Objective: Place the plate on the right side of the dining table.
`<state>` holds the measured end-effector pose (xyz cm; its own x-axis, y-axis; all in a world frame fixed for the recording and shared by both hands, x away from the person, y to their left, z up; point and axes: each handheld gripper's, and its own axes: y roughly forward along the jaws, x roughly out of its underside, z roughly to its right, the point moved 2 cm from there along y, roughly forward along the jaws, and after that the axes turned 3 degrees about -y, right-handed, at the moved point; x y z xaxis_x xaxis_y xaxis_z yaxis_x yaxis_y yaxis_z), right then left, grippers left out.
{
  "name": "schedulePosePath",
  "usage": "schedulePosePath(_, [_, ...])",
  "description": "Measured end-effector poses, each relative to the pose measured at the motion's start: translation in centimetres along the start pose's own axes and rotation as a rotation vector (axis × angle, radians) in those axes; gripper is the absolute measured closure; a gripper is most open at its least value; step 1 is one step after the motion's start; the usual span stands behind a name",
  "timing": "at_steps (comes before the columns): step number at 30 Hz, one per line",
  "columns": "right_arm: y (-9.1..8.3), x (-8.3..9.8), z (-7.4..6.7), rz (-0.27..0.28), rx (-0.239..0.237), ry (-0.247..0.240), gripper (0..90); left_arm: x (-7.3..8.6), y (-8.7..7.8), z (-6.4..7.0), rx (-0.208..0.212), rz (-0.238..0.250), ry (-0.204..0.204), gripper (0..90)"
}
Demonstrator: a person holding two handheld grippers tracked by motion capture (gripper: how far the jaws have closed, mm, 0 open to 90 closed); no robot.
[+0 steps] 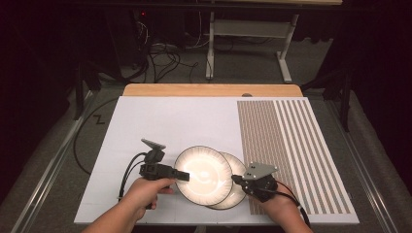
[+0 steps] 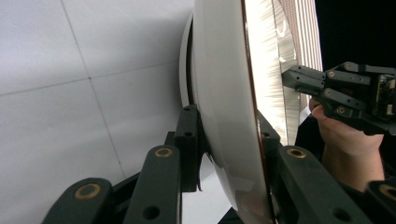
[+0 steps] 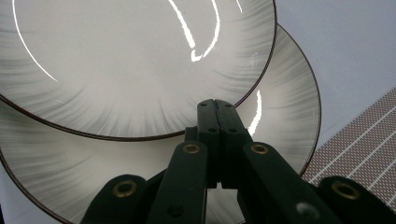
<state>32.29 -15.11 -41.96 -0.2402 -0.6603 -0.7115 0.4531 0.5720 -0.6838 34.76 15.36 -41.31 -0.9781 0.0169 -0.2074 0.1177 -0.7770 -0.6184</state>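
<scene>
Left gripper (image 2: 229, 154) clamped on upper plate's (image 1: 203, 174) left rim – right gripper (image 3: 218, 109) clenched empty over lower plate (image 1: 236, 189), mostly hidden beneath, on the desk (image 1: 160, 121).

A: The room around the table (image 1: 165, 121) is dark, though the white tabletop is evenly lit from above.

B: The upper plate (image 1: 203, 174) glows, nearly washed out at its middle, with curved white glare streaks in the right gripper view.

A: The high view is soft and grainy. Up close, the left tool (image 2: 224, 140) looks slightly blurred.
</scene>
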Motion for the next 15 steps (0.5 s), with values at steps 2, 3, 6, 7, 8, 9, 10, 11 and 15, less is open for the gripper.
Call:
schedulePosePath(2, [0.0,0.0,0.0,-0.001,0.002,-0.003,90.0,-0.1,0.0,0.1,-0.004,-0.001,-0.002,71.5])
schedulePosePath(3, [0.0,0.0,0.0,-0.001,0.002,-0.003,90.0,-0.1,0.0,0.1,-0.006,-0.003,-0.001,71.8])
schedulePosePath(6, [0.0,0.0,-0.1,-0.002,0.002,-0.002,90.0,0.0,-0.1,0.1,-0.011,0.001,-0.001,72.2])
schedulePosePath(7, [0.0,0.0,-0.1,-0.003,0.003,-0.002,90.0,0.0,-0.1,0.1,-0.013,0.001,0.0,72.3])
schedulePosePath(8, [0.0,0.0,-0.1,-0.003,0.005,-0.003,90.0,0.0,-0.1,0.2,-0.016,0.004,0.0,72.4])
schedulePosePath(9, [0.0,0.0,-0.1,0.0,0.003,-0.005,90.0,0.0,-0.1,0.2,-0.017,0.004,0.001,72.6])
schedulePosePath(10, [-0.1,0.0,-0.1,0.008,0.003,-0.006,90.0,0.1,-0.1,0.2,-0.019,0.005,0.003,72.8])
schedulePosePath(11, [-0.3,0.0,0.0,0.017,0.007,-0.003,89.8,0.1,-0.1,0.3,-0.02,0.007,0.005,73.1])
schedulePosePath(15, [-1.0,0.1,0.5,0.053,0.026,0.023,89.3,0.1,-0.1,0.4,-0.023,0.009,0.009,73.2])
